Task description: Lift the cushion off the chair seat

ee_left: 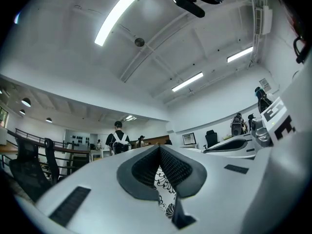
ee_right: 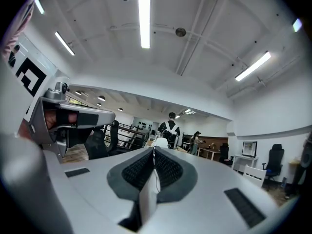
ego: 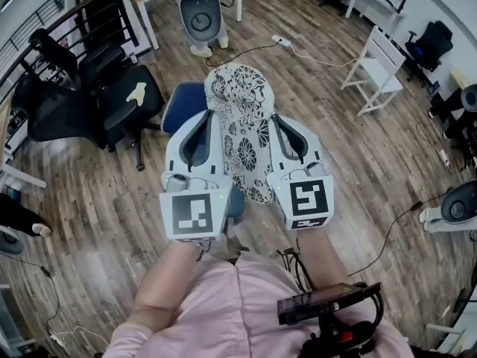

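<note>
A white cushion with a black floral print (ego: pixel 242 118) hangs upright between my two grippers, above the blue chair seat (ego: pixel 182 103). My left gripper (ego: pixel 203 121) is shut on the cushion's left edge, and my right gripper (ego: pixel 282 121) is shut on its right edge. In the left gripper view the printed fabric (ee_left: pixel 163 191) is pinched between the ribbed pads (ee_left: pixel 146 167). From the right gripper view I see a pale edge of the cushion (ee_right: pixel 147 196) clamped between the pads (ee_right: pixel 168 172). Both gripper cameras point up toward the ceiling.
Black office chairs (ego: pixel 112 95) stand to the left of the blue chair. A grey and white machine base (ego: pixel 200 13) is at the back, a white folding chair (ego: pixel 376 66) at the right. A power strip (ego: pixel 282 42) with cables lies on the wooden floor.
</note>
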{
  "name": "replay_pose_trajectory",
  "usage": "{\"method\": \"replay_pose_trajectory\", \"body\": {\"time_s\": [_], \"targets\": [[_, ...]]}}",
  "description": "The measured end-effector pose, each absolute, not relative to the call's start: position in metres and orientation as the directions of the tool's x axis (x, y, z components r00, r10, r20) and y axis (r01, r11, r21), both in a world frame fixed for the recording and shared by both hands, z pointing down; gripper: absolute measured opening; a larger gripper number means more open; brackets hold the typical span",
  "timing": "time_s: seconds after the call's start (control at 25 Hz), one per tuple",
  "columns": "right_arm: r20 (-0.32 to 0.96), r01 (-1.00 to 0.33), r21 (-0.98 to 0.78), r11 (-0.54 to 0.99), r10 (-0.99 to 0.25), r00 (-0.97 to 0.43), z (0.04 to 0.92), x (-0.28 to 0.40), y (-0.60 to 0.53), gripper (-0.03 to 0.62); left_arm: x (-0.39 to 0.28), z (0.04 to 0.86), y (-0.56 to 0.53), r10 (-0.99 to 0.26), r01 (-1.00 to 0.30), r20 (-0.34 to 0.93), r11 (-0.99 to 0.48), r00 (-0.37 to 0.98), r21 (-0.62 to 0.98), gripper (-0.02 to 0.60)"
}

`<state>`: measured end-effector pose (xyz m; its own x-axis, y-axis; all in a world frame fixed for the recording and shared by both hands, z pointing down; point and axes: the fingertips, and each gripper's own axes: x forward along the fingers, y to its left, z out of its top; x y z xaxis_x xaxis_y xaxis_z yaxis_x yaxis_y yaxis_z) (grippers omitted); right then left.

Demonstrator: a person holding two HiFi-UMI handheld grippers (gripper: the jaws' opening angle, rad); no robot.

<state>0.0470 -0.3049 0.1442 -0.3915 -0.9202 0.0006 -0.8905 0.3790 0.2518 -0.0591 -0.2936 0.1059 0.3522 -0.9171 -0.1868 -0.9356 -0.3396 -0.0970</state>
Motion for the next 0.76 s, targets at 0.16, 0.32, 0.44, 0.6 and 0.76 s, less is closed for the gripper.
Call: {"method": "replay_pose_trajectory", "body": {"time_s": [0.16, 0.32, 0.44, 0.6, 0.76], "targets": [[-0.004, -0.892, 0.249, 0.377, -0.921, -0.390, 0.1447, 0.0481, -0.3053, 0.008, -0.0580, 0.1087, -0.2943, -0.917, -0.935, -0.184, -0.339, 0.353, -0.101, 0.011], [-0.008, -0.893, 0.248, 0.375, -0.921, -0.389, 0.1446, 0.0482, -0.3052, 0.008, -0.0572, 0.1101, -0.2951, -0.918, -0.935, -0.180, -0.340, 0.353, -0.102, 0.011], [-0.008, -0.893, 0.250, 0.373, -0.922, -0.388, 0.1454, 0.0484, -0.3053, 0.008, -0.0569, 0.1108, -0.2958, -0.917, -0.934, -0.179, -0.341, 0.355, -0.107, 0.011], [-0.010, -0.895, 0.251, 0.369, -0.923, -0.384, 0.1455, 0.0482, -0.3057, 0.008, -0.0571, 0.1111, -0.2963, -0.917, -0.934, -0.182, -0.340, 0.355, -0.110, 0.011], [-0.011, -0.895, 0.253, 0.368, -0.924, -0.383, 0.1443, 0.0471, -0.3057, 0.008, -0.0577, 0.1105, -0.2965, -0.918, -0.935, -0.179, -0.339, 0.353, -0.104, 0.011]]}}
